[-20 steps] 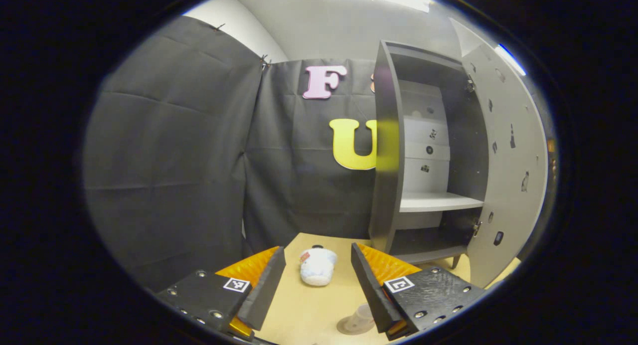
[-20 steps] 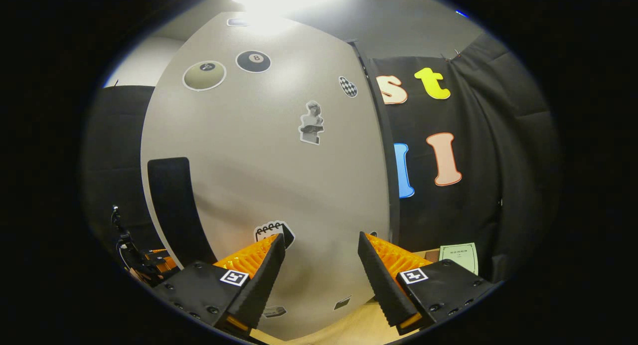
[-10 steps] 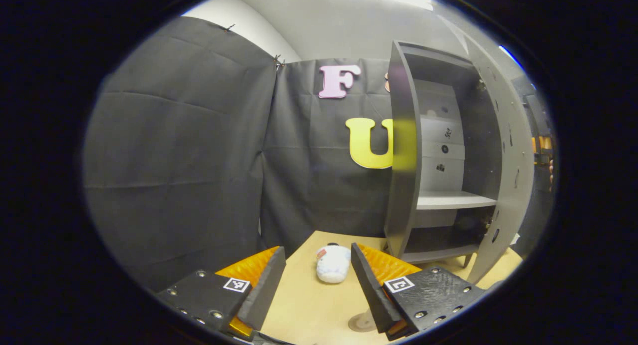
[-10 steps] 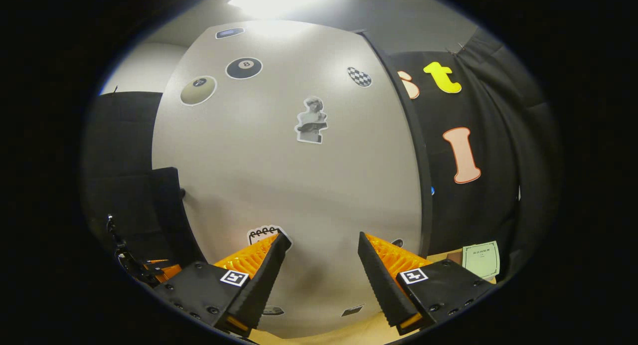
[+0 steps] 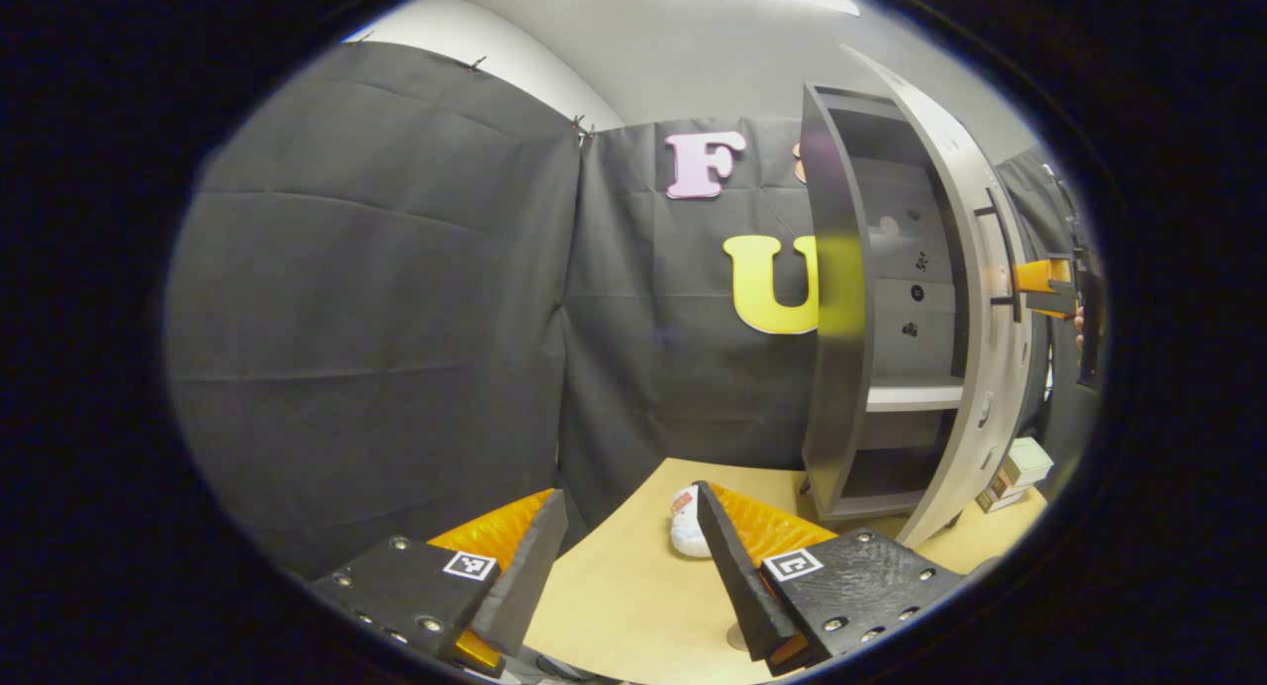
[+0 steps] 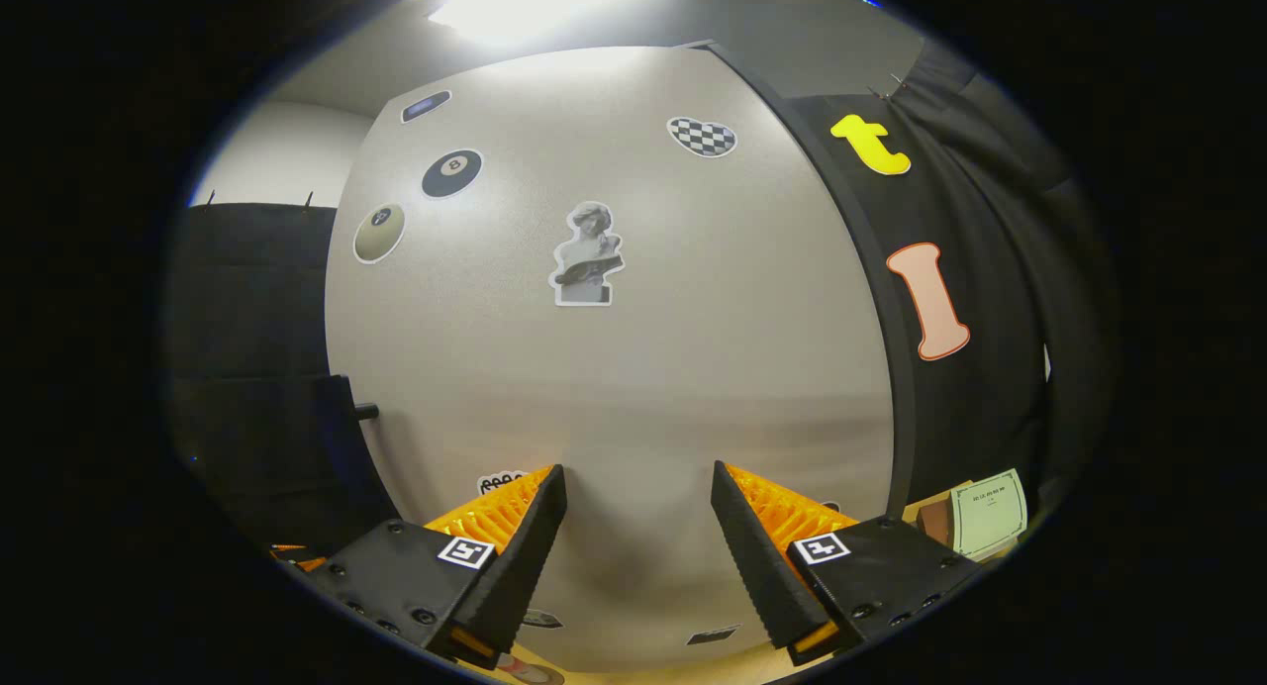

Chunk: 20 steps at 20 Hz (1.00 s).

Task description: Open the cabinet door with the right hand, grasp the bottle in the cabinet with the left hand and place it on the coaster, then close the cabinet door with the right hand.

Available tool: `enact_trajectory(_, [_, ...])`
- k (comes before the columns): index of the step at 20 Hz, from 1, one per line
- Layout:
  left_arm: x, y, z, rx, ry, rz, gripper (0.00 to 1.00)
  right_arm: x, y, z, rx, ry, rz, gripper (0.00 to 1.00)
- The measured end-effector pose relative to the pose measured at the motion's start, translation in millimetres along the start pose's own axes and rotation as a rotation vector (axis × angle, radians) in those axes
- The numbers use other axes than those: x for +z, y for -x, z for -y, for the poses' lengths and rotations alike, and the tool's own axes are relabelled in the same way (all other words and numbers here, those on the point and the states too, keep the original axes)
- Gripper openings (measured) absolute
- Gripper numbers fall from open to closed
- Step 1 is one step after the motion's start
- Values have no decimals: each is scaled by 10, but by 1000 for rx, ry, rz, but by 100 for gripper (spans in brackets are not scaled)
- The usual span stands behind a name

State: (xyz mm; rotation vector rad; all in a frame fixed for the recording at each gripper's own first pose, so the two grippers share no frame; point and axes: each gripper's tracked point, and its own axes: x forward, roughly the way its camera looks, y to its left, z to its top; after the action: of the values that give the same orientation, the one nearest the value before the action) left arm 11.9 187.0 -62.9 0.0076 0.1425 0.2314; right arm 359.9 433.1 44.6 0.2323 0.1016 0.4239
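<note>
A: Where is the cabinet (image 5: 841,319) in the left gripper view?

B: At about three o'clock. It is a tall dark grey box on the tan table (image 5: 633,606), with a pale shelf (image 5: 916,396) across its inside, at about four o'clock from the cabinet's middle. The cabinet door (image 5: 975,299) is light grey and stands partly ajar, seen nearly edge-on, with a dark handle (image 5: 1000,259) on its outer face.

A: And the door from the right gripper view?

B: The cabinet door (image 6: 633,368) spreads wide and close, a pale grey panel with stickers: a bust (image 6: 586,254) near twelve o'clock, an eight ball (image 6: 451,173) at eleven, a checkered heart (image 6: 701,137) at one.

A: The claws?

B: The left gripper (image 5: 624,546) sits at six o'clock with its fingers spread apart and nothing between them. The right gripper (image 6: 633,527) is also spread wide, its tips just before the door face; I cannot tell whether they touch it. Far off at three o'clock in the left gripper view, the right gripper (image 5: 1049,287) shows beside the door's outer face.

A: The bottle and coaster?

B: I cannot make out the bottle. A white soft toy (image 5: 685,535) lies on the table at six o'clock, partly behind the left gripper's finger. A round rim at five o'clock may be the coaster (image 5: 734,637); it is mostly hidden.
</note>
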Motion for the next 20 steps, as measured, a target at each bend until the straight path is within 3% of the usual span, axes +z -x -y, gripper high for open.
enact_trajectory(9, [-58,86,43,5,4,-8,80,-26,-187,-21,-91,50,12,94])
enact_trajectory(16, [21,18,344,-70,21,2,80,-64,-218,-56,-159,92,12,94])
enact_trajectory(20, [185,-81,469,-103,11,22,80,-13,-42,-113,-145,75,9,94])
